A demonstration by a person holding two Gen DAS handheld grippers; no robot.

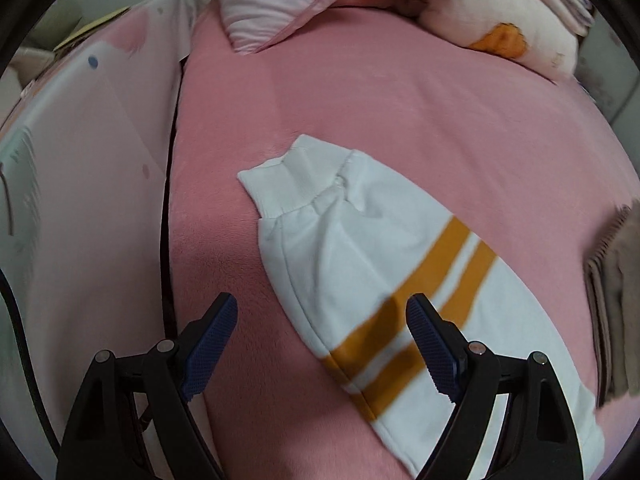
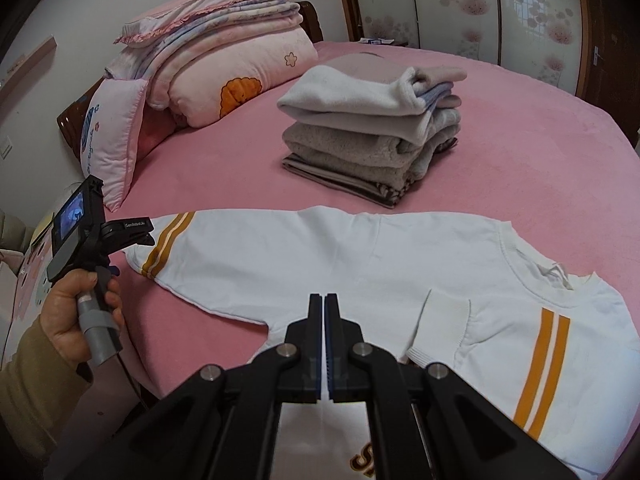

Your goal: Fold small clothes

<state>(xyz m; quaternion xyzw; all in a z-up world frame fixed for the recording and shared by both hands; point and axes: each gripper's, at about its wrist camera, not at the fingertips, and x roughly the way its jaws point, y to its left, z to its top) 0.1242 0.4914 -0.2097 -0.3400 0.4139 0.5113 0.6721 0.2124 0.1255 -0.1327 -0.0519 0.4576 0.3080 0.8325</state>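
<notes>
A white sweatshirt with orange double stripes on the sleeves lies on the pink bed. Its right sleeve is folded across the chest; its left sleeve stretches out flat, cuff away from me. My left gripper is open and empty, hovering just above that sleeve near the stripes; it also shows in the right wrist view at the sleeve's end. My right gripper is shut with nothing between its fingers, above the shirt's body.
A stack of folded clothes sits mid-bed behind the shirt; its edge shows in the left wrist view. Folded quilts and a pillow lie at the headboard. The bed's left edge borders a pale cabinet.
</notes>
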